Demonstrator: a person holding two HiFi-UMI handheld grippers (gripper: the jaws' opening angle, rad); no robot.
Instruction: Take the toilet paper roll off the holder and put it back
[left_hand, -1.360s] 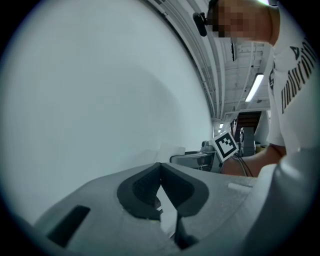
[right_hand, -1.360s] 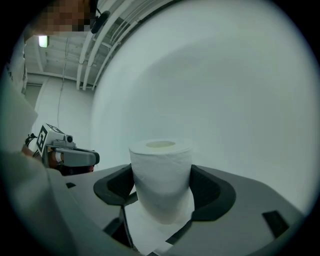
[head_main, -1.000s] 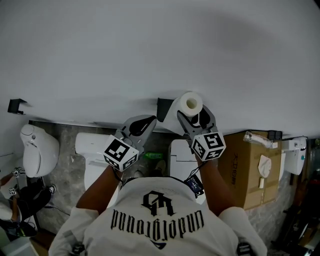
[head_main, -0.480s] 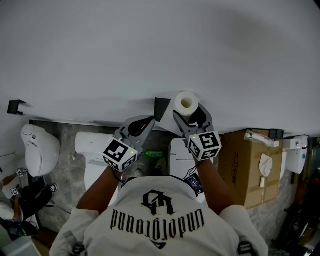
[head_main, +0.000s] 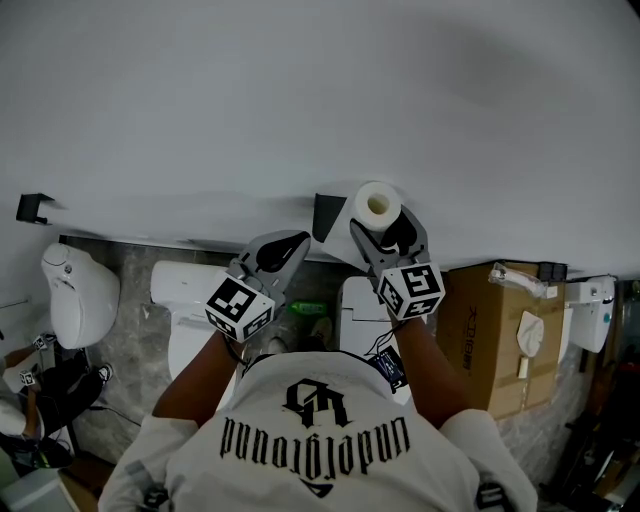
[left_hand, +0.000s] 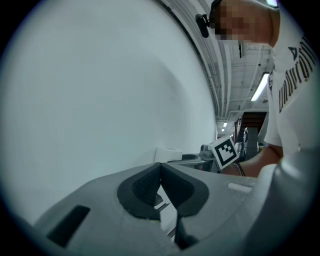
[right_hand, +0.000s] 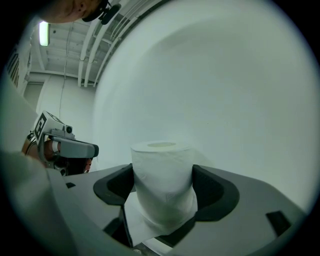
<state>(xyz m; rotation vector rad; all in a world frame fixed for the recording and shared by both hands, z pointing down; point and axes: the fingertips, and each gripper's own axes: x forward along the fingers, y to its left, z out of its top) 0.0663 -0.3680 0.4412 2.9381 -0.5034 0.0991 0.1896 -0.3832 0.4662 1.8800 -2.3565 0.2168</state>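
The right gripper's (right_hand: 162, 189) jaws are clamped on the toilet paper roll (right_hand: 161, 162), which is white and upright, its hollow core on top and a loose sheet hanging below. The roll sits just beside the black holder (head_main: 326, 214), close to the bare white wall (head_main: 300, 100). The left gripper's (left_hand: 161, 186) jaws are pressed together on nothing.

The only lettering I can read is on the person's white shirt (head_main: 315, 440): black gothic print that looks like "underground", upside down in the head view. The emblem beside it I cannot make out. A slice of the same letters shows at the right edge of the left gripper view. The cube (head_main: 240, 308) on the left gripper (head_main: 283, 247) and the cube (head_main: 412, 291) on the right gripper (head_main: 384, 226) bear black-and-white square markers. The cardboard box (head_main: 497, 330) carries dark print, too small to read.
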